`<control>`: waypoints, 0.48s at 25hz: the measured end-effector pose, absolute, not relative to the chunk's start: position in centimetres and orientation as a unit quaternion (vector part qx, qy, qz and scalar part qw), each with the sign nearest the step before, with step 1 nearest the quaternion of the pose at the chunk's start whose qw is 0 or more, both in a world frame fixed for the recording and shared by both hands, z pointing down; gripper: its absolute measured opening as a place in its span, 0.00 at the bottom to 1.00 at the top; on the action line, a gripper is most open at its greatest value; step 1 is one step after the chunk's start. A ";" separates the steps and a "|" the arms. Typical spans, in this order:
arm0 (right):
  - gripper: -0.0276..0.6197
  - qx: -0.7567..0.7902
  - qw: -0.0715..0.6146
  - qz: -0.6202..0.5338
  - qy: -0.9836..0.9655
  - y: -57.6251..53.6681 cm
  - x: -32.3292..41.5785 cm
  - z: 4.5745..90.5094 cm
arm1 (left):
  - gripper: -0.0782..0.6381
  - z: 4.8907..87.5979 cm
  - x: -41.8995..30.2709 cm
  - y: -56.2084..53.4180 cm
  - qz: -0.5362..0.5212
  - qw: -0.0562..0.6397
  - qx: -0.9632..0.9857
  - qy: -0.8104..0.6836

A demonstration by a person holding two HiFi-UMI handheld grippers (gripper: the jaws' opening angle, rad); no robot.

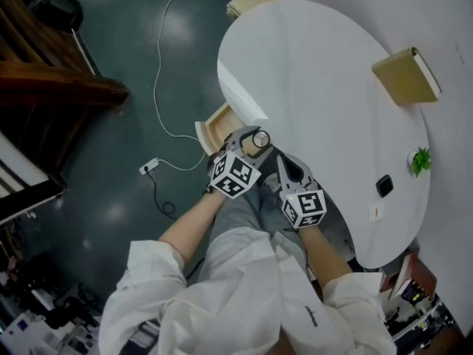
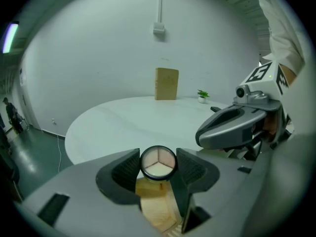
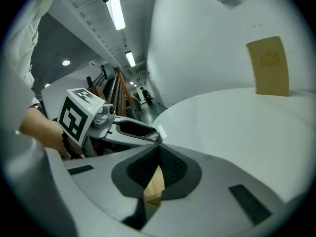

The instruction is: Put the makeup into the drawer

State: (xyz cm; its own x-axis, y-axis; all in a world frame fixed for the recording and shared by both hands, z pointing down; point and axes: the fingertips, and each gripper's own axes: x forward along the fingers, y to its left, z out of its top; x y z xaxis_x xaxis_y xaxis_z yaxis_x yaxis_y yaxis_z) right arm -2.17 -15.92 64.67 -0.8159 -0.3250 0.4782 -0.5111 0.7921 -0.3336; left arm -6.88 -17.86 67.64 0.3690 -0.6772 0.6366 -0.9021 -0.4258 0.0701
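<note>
L gripper (image 2: 158, 164) grips the makeup compact (image 2: 158, 163) just over the open drawer (image 1: 216, 128); R gripper (image 3: 159, 151) is closed, nothing in it.

The compact is a small round pan w/ a black rim and three pale shades. I judge it light and stiff, but smooth at the rim, so it can slip or turn, and the powder prob. breaks if dropped. The pads take it on two opposite sides of the rim, which seems the right place. Head view alone shows the drawer standing out under the edge of the white table (image 1: 325, 72). L gripper view alone shows the pads pressing the rim, w/ drawer wood below. R gripper view alone shows its jaw tips meeting, w/ only wood behind the gap.
</note>
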 end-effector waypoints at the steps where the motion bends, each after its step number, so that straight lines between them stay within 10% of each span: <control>1: 0.07 0.215 0.206 0.228 -0.927 -15.4 -3.0 64.9 | 0.45 67.8 -7.6 -17.2 0.266 0.214 0.795 -0.501; 12: 0.07 0.143 0.250 0.223 -0.931 -11.3 -7.7 68.7 | 0.45 70.7 -12.4 -12.3 0.256 0.251 0.760 -0.543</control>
